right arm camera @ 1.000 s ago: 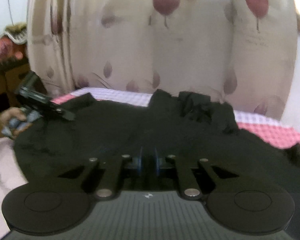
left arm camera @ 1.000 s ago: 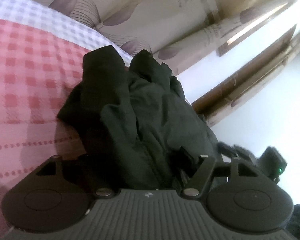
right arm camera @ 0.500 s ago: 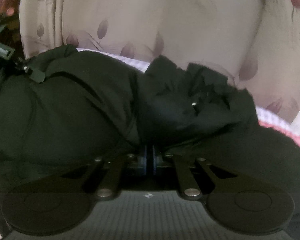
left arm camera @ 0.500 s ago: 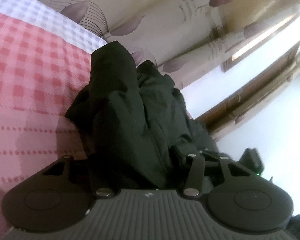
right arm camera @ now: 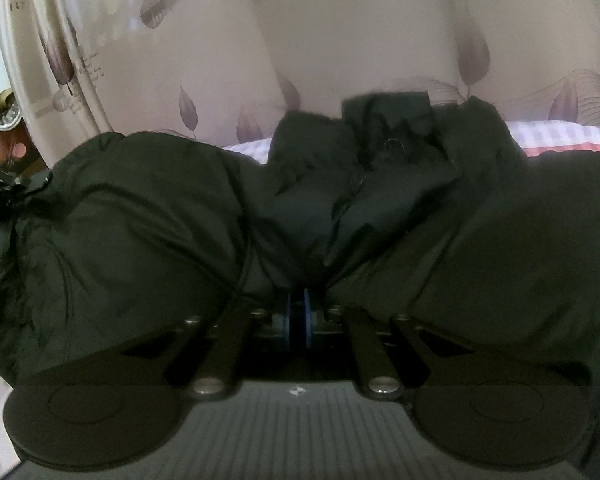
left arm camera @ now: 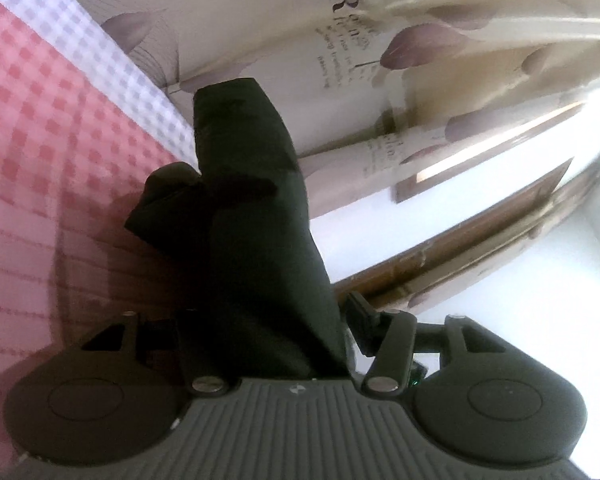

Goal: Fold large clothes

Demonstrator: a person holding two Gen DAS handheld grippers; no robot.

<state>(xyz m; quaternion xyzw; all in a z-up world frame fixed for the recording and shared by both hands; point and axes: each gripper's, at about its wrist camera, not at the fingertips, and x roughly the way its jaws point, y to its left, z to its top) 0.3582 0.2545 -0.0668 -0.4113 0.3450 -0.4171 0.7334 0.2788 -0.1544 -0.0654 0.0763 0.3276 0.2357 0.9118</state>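
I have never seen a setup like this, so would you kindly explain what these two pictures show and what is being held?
There is no robot: a person carries a hand-held gripper in each hand, each with a camera looking along its fingers. The left picture comes from the left gripper; a thick fold of a black jacket sits between its jaws, which are opening. The right picture comes from the right gripper, shut on the same jacket. The jacket lies on a pink checked bedspread, with leaf-patterned curtains behind.
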